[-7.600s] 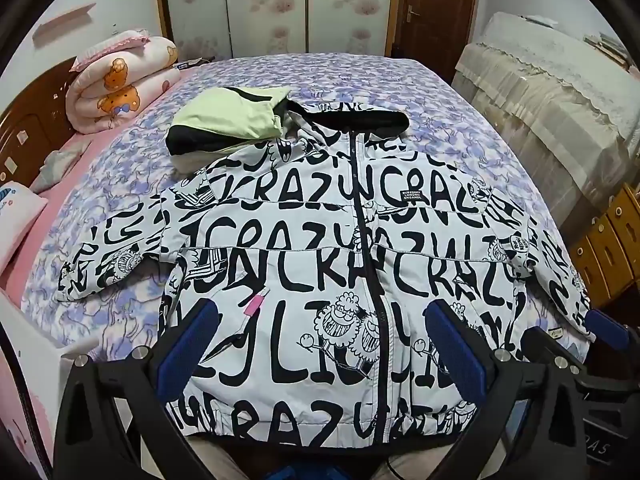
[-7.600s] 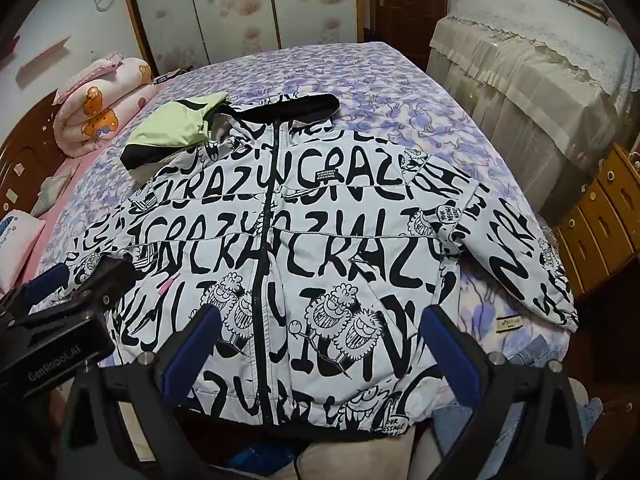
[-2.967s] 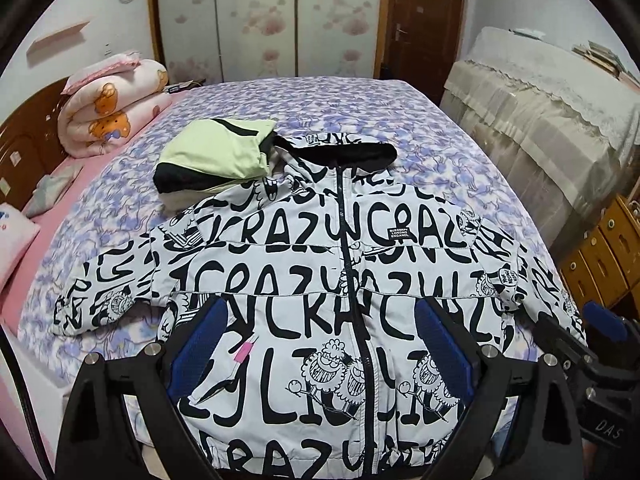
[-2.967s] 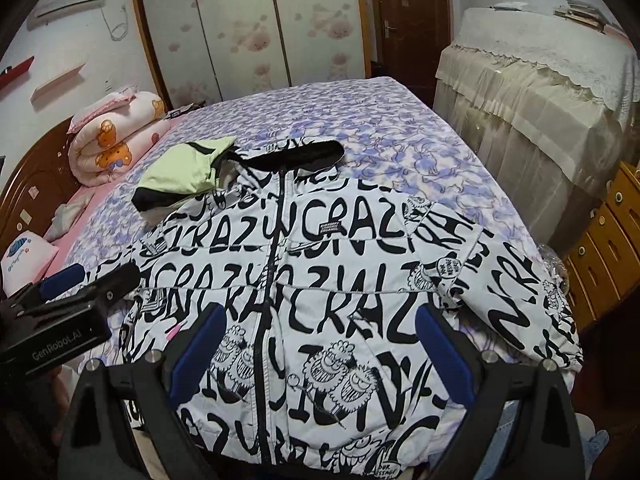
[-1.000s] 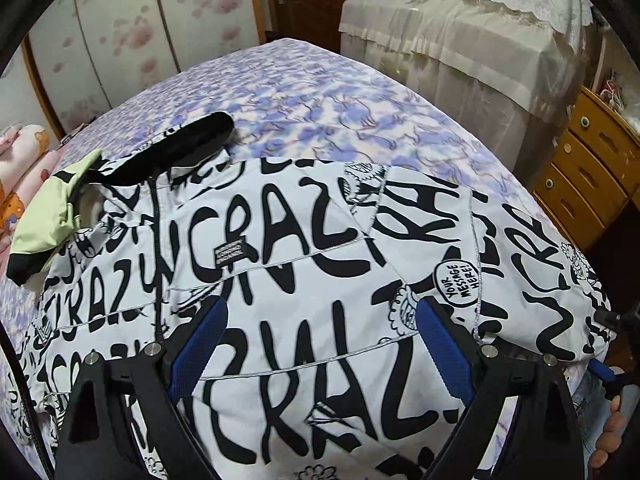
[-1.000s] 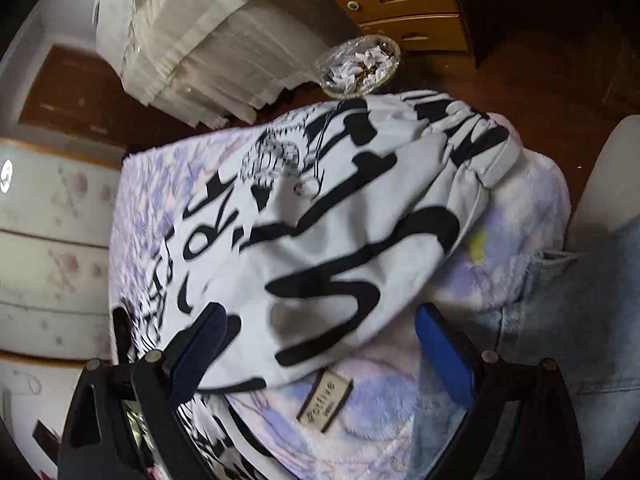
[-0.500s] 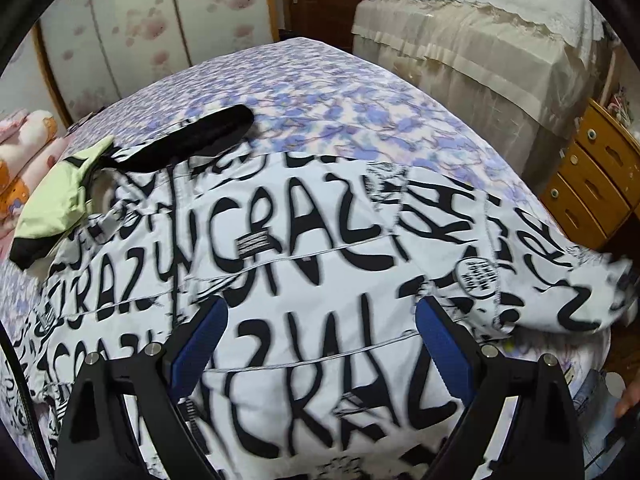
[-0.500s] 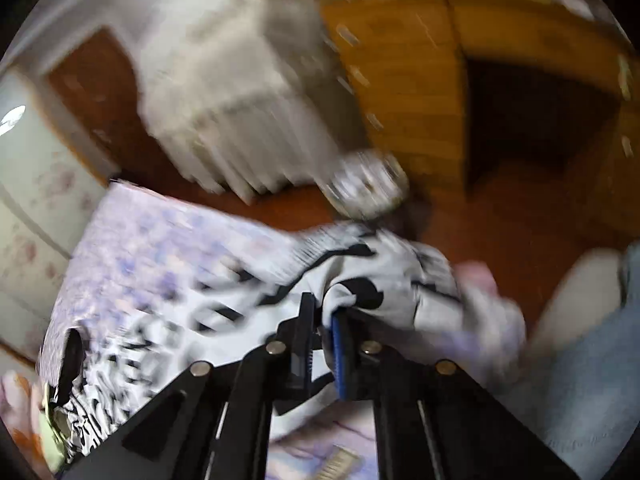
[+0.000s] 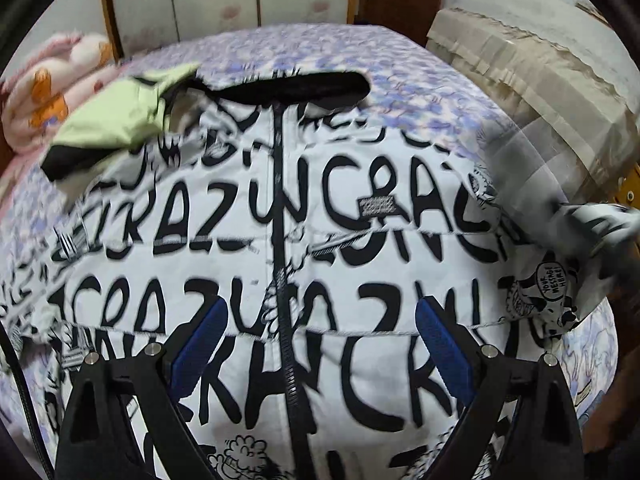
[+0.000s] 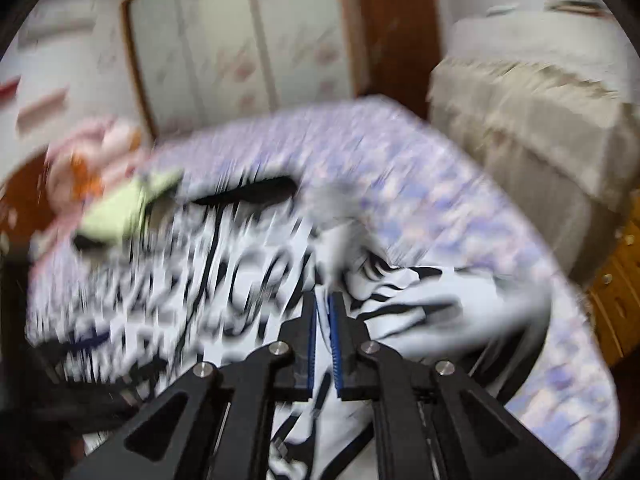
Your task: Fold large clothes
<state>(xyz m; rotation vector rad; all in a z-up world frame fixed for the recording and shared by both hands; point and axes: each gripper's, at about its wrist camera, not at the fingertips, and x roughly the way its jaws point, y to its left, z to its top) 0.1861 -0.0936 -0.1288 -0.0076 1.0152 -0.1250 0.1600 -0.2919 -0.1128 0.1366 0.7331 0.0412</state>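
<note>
1. Left wrist view: the jacket (image 9: 320, 248) lies face up, zipped, across the bed (image 9: 420, 80). Its sleeve (image 9: 592, 224) at the right edge is lifted off the bed, so the first sleeve fold looks under way. The left gripper (image 9: 320, 344) hovers over the chest, jaws wide apart, holding nothing.

2. Right wrist view: blurry, but the right gripper (image 10: 323, 336) has its jaws pinched together on the sleeve (image 10: 420, 304) cloth, having just closed on it. Next it should carry that sleeve across the chest and lay it flat.
</note>
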